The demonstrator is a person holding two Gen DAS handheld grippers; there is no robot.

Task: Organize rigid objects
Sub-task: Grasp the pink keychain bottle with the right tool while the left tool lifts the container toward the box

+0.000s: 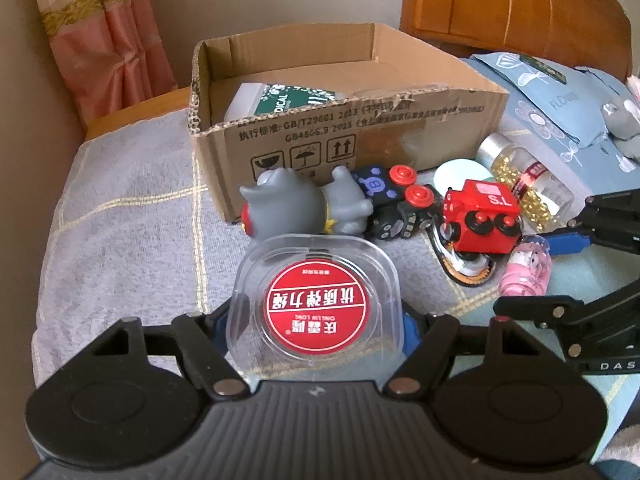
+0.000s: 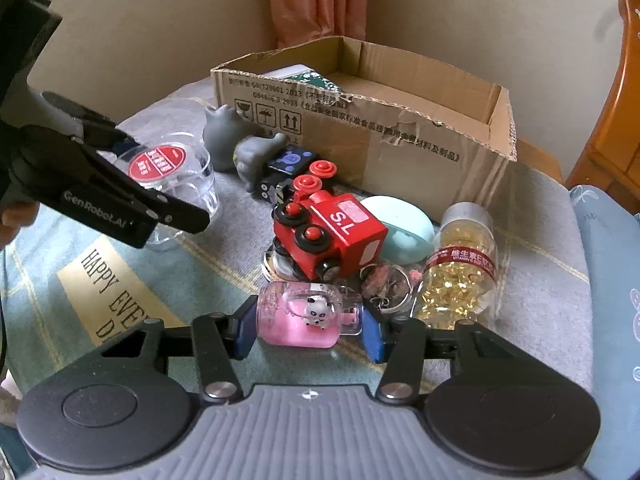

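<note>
Crowding the cardboard box: red train, grey figurine, capsule bottle

The right tool is clamping a small clear glass bottle of pink filling lying on the bed, just in front of a red wooden toy train and an open cardboard box.
</note>
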